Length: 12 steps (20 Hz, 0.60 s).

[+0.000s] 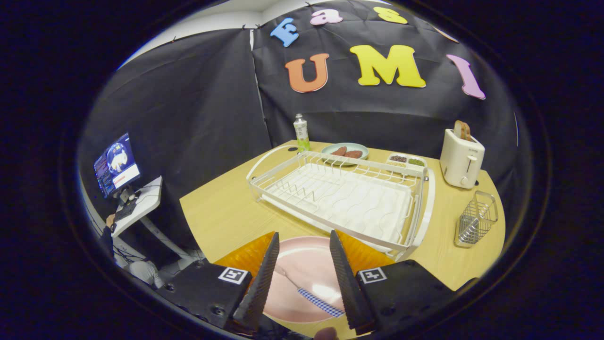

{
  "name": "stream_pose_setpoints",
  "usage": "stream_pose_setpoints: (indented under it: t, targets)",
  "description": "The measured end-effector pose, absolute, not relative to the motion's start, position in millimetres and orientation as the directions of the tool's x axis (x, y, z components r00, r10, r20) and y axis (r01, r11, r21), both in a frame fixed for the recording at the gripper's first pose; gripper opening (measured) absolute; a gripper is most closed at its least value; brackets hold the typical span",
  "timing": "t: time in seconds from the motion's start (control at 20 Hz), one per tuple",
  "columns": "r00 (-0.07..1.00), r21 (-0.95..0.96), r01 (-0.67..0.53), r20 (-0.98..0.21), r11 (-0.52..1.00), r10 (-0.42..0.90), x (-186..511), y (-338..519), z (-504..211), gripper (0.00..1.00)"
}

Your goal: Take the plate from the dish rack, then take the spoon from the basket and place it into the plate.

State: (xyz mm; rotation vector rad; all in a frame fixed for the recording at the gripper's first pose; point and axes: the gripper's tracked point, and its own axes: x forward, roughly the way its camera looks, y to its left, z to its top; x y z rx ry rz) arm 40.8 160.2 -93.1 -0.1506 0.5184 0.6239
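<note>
In the gripper view the tongs (302, 274) are spread and pinch nothing; between their fingers, below them, the plate (306, 264) lies on the worktop (222, 212) just in front of the rack (339, 198), and the spoon (311, 295) rests in the plate. The rack stands bare of dishes, and the basket (475, 219), to the right of the rack, looks empty. By this showing both steps look done, with only the pull-back left.

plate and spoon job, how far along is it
It looks essentially done. The pink plate sits on the table in front of the dish rack, which holds no dishes. The spoon lies in the plate, and the wire basket looks empty. The gripper is open above the plate, gripping nothing. Nothing visible remains.
</note>
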Motion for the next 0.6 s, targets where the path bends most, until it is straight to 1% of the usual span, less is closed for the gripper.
stream_pose_setpoints:
  t: [0.05, 0.2, 0.3, 0.35, 0.6]
  targets:
    - [0.720, 0.003, -0.568, -0.482, 0.823, 0.499, 43, 158, -86, 0.80]
    - [0.816, -0.044, -0.492, -0.371, 0.869, 0.443, 45, 147, -58, 0.93]
    - [0.869, -0.076, -0.442, -0.285, 0.894, 0.405, 41, 138, -38, 0.95]
    - [0.892, -0.082, -0.412, -0.240, 0.907, 0.383, 38, 133, -28, 1.00]
    - [0.967, -0.072, -0.253, -0.040, 0.965, 0.251, 18, 101, 13, 1.00]
